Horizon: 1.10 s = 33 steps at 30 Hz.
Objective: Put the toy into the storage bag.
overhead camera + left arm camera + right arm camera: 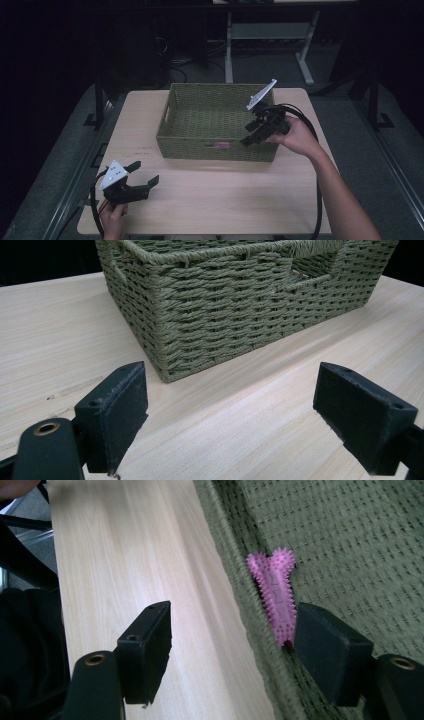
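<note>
A green woven basket stands at the table's far middle. A pink spiky toy lies on its floor against the inside of the near wall. In the right gripper view the toy is bone-shaped, and its near end reaches the tip of the jaw that is inside the basket. My right gripper hovers over the basket's near right part, open. Its jaws straddle the near wall, and nothing is pressed between them. My left gripper rests open at the table's near left, facing the basket's corner, with nothing between its jaws.
The light wooden table has bare room in front of the basket and between the two hands. A black cable trails from the right gripper along the right forearm. Desk legs and cables stand on the dark floor behind the table.
</note>
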Motion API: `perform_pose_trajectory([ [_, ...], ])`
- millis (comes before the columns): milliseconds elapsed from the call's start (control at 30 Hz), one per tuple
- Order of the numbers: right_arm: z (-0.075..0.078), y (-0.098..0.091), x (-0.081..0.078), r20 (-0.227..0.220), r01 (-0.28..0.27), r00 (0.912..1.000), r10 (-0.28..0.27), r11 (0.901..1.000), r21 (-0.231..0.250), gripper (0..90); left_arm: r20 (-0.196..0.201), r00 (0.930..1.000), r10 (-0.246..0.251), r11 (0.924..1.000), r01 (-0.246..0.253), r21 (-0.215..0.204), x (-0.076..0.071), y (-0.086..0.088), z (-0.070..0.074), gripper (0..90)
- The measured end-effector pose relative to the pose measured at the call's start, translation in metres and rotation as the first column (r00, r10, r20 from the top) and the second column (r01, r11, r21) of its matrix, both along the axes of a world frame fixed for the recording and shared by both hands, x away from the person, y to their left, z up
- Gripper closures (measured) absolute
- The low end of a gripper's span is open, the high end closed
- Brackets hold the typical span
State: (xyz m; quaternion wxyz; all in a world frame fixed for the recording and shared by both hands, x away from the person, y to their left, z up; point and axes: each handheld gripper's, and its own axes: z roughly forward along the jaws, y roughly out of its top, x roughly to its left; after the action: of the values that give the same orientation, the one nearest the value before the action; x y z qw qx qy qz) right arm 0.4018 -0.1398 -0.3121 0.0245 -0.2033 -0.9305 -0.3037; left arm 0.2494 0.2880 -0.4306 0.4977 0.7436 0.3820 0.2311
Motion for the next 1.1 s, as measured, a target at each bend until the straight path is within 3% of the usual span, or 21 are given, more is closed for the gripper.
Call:
perform_pose_trajectory([
  [667, -0.016, -0.005, -0.025, 0.004, -0.022, 0.9998, 0.022, 0.9997, 0.006, 29.8, 0.0, 1.0, -0.001, 1.0, 0.001, 0.008, 0.0, 0.0, 0.0, 13.8],
  [1100, -0.029, -0.012, -0.043, 0.021, -0.027, 0.9994, 0.026, 0.9989, 0.038, 30.0, -0.003, 1.0, 0.002, 1.0, -0.002, 0.005, 0.001, 0.0, -0.001, 13.8],
])
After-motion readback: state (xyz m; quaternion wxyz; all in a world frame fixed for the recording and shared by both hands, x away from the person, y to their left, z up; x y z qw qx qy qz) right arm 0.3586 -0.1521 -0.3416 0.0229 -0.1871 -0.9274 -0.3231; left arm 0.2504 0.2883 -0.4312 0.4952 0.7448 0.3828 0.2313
